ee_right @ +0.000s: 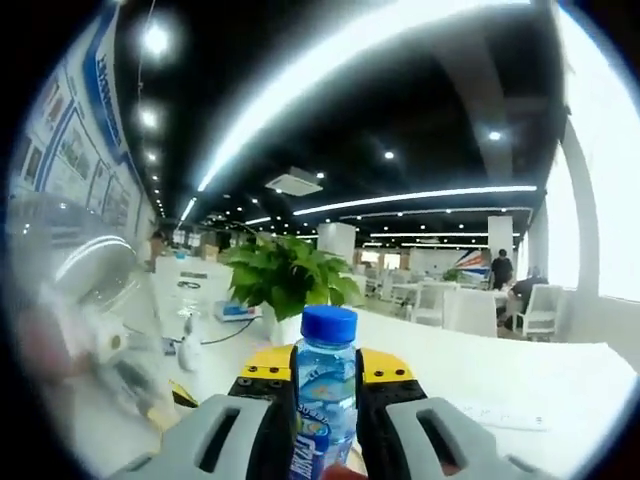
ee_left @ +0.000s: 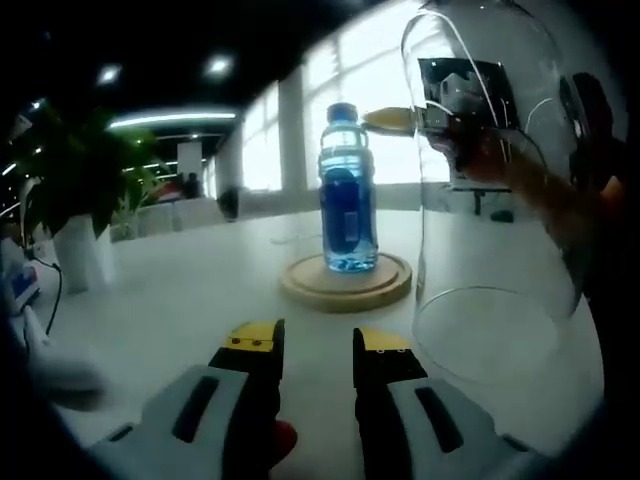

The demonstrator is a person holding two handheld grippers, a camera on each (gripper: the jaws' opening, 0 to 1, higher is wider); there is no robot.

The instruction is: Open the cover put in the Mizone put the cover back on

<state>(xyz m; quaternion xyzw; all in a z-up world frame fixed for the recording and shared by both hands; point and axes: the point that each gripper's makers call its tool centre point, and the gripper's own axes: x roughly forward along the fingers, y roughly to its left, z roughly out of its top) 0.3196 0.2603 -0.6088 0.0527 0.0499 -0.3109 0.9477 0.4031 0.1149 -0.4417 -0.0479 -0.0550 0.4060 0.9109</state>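
Left gripper (ee_left: 315, 345): held low over the white table (ee_left: 180, 290), level, pointing at the bottle (ee_left: 348, 190). Jaws stand apart with nothing between them; only bare tabletop shows in the gap.

Bottle: upright, blue cap on, centred on the round wooden base (ee_left: 345, 285), which lies flat on the table well ahead of the left gripper.

Right gripper (ee_left: 395, 120): comes in from the right at the height of the bottle's neck, its yellow tip against the bottle just under the cap. In the right gripper view the bottle stands between its two jaws, one pressed to each side, cap above the tips, so it is clamped on the bottle.

Person's arm (ee_left: 540, 195): stretched out behind the right gripper, roughly level, seen through the glass.

Cover (ee_left: 490, 200): clear glass dome, off the base, just to its right, apart from the bottle. Whether its rim sits on the table is unclear.

Potted plant (ee_left: 70, 170): on the table, far left.
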